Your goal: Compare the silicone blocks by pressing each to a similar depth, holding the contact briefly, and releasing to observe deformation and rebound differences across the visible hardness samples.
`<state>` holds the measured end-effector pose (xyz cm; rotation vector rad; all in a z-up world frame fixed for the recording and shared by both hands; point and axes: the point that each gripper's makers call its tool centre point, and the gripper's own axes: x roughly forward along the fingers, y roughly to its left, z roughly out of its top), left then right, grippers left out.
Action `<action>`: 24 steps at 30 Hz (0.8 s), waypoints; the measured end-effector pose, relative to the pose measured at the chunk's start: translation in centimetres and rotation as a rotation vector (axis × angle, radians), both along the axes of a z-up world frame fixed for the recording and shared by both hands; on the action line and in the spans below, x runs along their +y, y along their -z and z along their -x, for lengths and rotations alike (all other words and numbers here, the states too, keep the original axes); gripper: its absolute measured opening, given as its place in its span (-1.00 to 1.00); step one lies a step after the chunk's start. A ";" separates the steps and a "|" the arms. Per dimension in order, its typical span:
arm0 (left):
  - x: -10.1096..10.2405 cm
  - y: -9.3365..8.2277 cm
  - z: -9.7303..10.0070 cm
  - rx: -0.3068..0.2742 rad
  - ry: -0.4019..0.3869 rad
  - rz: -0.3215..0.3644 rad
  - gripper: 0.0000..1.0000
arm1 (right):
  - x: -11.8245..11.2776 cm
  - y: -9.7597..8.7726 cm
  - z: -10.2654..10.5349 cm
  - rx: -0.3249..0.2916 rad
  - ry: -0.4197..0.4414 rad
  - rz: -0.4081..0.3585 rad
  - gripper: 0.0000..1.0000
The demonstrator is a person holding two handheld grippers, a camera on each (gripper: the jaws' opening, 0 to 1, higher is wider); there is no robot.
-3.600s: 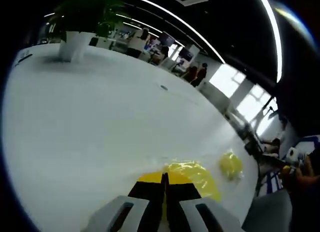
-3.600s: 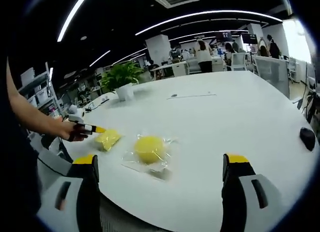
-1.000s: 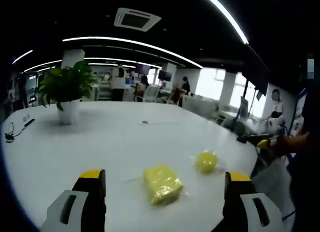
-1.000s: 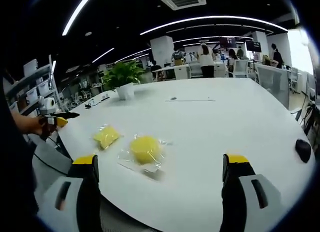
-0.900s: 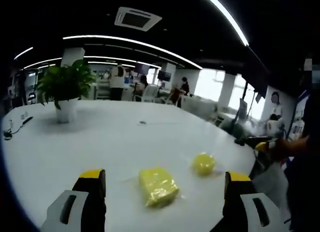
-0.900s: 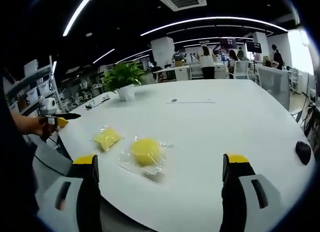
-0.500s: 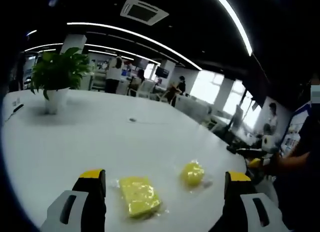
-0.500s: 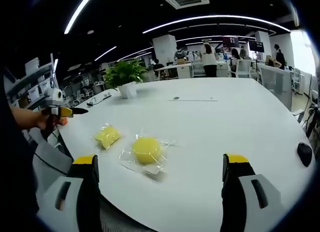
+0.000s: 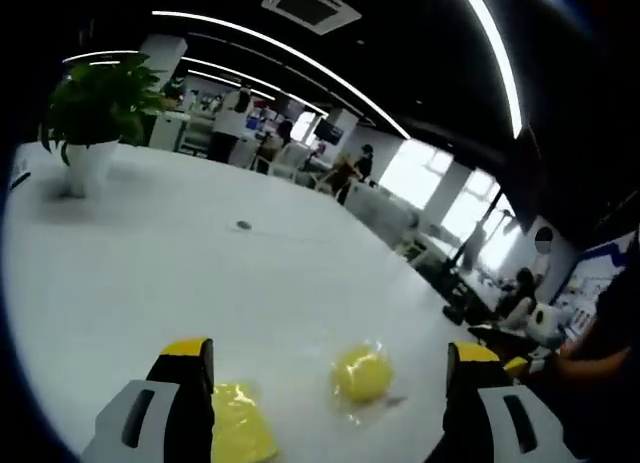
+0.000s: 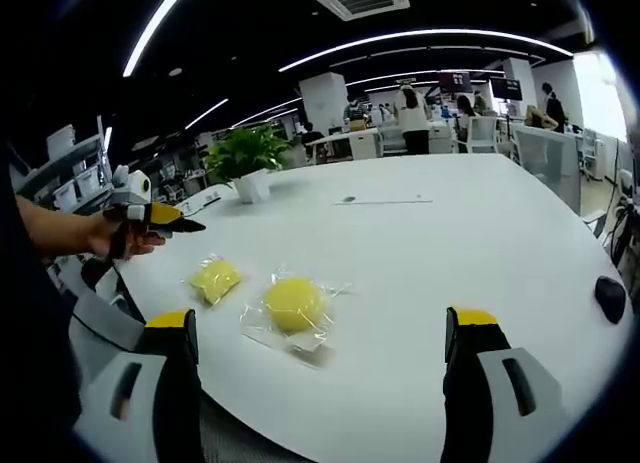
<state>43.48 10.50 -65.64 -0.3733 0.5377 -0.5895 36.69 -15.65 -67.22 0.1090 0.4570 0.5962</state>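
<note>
Yellow square block (image 9: 240, 438) sits half hidden behind the wide-open left hand-held gripper (image 9: 327, 363).

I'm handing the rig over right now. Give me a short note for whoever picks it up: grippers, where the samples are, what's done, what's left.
Left gripper: open, empty, raised over the table near the samples.
Right gripper: open, empty, off the table's near edge, touching nothing.
Samples: a flat yellow block and a round yellow one, each in a clear bag, lying side by side but apart near the table's edge. In the left gripper view the round one lies between the jaws and the block by the left jaw.
Done: cannot tell from these views; neither sample shows a dent.
Left: press, hold and release each, then compare.
</note>
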 end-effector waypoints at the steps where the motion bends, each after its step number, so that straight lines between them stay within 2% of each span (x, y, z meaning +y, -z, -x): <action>1: -0.2 0.1 -0.3 0.001 0.001 0.002 0.94 | 0.0 -0.1 0.0 -0.001 0.000 -0.003 0.93; 6: -1.8 1.1 -1.6 0.074 0.012 0.063 0.91 | -0.1 -0.4 0.0 -0.004 -0.001 -0.006 0.93; 13: -3.9 4.0 -3.2 0.142 0.034 0.051 0.75 | -0.2 -0.6 0.1 0.000 0.009 -0.018 0.93; 15: -4.5 5.1 -3.4 0.203 0.022 0.090 0.75 | -0.2 -0.4 0.1 0.003 0.011 -0.020 0.93; 18: -5.2 6.4 -4.2 0.227 0.005 0.100 0.69 | -0.3 -0.2 0.1 0.010 0.013 -0.019 0.93; 24: -6.7 8.8 -4.2 0.304 0.014 0.100 0.60 | -0.4 0.3 0.2 0.027 0.023 -0.023 0.93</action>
